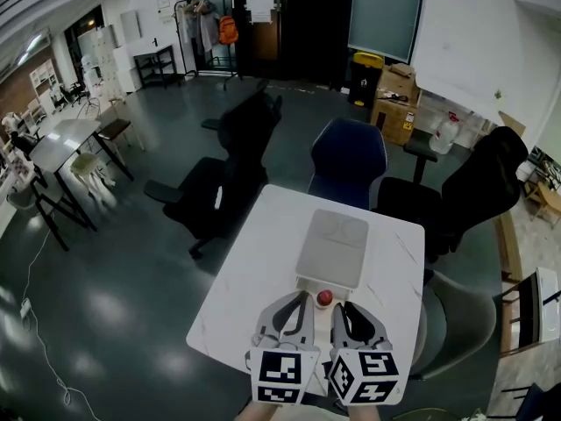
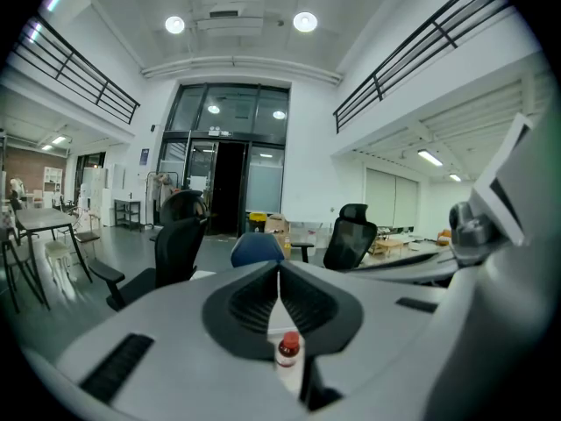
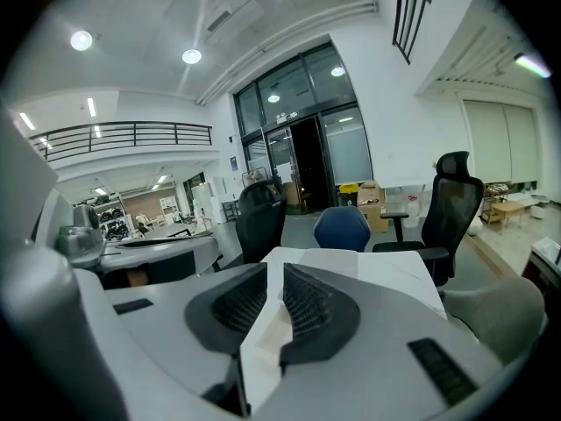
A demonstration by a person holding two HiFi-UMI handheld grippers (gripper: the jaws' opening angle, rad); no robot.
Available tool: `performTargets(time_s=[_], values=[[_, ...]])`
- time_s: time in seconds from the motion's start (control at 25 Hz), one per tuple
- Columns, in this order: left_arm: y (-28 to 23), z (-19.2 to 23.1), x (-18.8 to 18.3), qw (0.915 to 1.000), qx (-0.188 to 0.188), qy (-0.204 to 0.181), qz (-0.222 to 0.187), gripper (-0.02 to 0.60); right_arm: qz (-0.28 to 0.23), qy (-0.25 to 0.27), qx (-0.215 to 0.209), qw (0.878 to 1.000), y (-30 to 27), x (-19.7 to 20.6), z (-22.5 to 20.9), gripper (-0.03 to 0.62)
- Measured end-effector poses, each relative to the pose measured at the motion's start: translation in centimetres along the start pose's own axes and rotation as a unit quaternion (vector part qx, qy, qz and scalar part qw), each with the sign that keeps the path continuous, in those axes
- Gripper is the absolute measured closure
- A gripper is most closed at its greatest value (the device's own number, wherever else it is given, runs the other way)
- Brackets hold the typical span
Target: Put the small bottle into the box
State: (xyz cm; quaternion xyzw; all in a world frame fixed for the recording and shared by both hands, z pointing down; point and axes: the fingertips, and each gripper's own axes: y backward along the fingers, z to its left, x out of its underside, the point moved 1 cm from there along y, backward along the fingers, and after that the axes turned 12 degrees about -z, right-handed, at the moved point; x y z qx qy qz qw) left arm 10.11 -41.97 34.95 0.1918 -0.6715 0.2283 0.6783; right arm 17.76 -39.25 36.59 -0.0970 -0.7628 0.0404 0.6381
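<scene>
Looking along the left gripper (image 1: 303,298) (image 2: 279,275), we find its ribbed dark pads pressed together at the tips, with nothing clamped between them. Our right gripper (image 1: 344,306) (image 3: 270,281) is closed as well, its pads all but touching and empty. Both sit side by side just short of the near edge of the box (image 1: 331,246), their black-and-white marker cubes (image 1: 282,375) toward us. The small bottle (image 1: 324,298) (image 2: 287,351) stands upright just off the box's near edge, between our two grippers and outside the box. It has a round red cap over a dark neck and a pale lower body. The box is a shallow grey rectangle with rounded corners and a smooth matte top. It rests on a white table (image 1: 250,274), and a blue chair (image 1: 348,158) stands beyond the box's far side.
</scene>
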Motion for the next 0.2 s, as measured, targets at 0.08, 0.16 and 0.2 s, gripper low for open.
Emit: performTargets(time_s=[0.08, 0.16, 0.2], values=[[-0.03, 0.0, -0.06, 1.0, 0.0, 0.0, 0.0, 0.561, 0.0, 0.0, -0.001, 1.0, -0.05, -0.05, -0.01, 0.528], [0.0, 0.09, -0.13, 1.0, 0.0, -0.001, 0.0, 0.561, 0.0, -0.001, -0.002, 1.0, -0.12, -0.09, 0.08, 0.528], [0.03, 0.15, -0.16, 1.0, -0.001, -0.001, 0.0, 0.561, 0.0, -0.002, -0.002, 1.0, -0.15, -0.1, 0.14, 0.528]])
